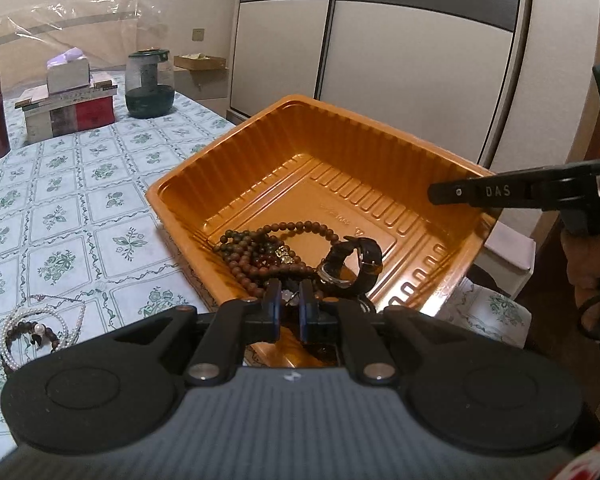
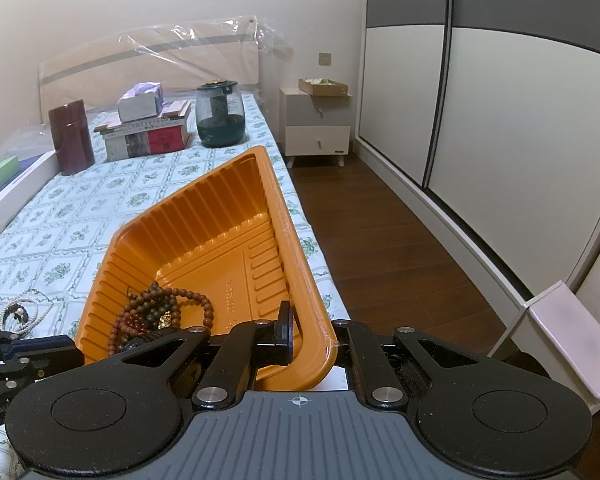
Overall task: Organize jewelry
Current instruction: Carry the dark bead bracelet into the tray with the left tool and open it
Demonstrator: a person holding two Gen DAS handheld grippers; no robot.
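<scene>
**A:** Left wrist view first: how far along am I?

**B:** Partway, I judge. Several pieces already lie in the orange tray (image 1: 380, 152): strands of brown wooden beads (image 1: 260, 256) and a black-strapped wristwatch (image 1: 350, 262), heaped in the tray's near corner. Left over on the flowered bedcover (image 1: 80, 200), near its front edge, is a tangle of pearl strands (image 1: 36, 330) with a darker bead bracelet among them, well apart from the tray.

**A:** And my fingers?

**B:** My left gripper (image 1: 289, 306) hangs over the near corner of the tray with its blue-padded fingers drawn almost together. Something small and pale shows in the gap, but I cannot tell whether I am pinching it. My right gripper (image 2: 296, 334) is pinched onto the tray's wall at its right front corner; one finger inside, the other hidden outside. The tray looks tipped up on that side.

**A:** Materials?

**B:** The tray is thin glossy moulded plastic, its walls ribbed, with raised bars on its floor. It should flex easily. The beads are round and matte, the pearls small and shiny, the cover printed in a green tile pattern.
</scene>
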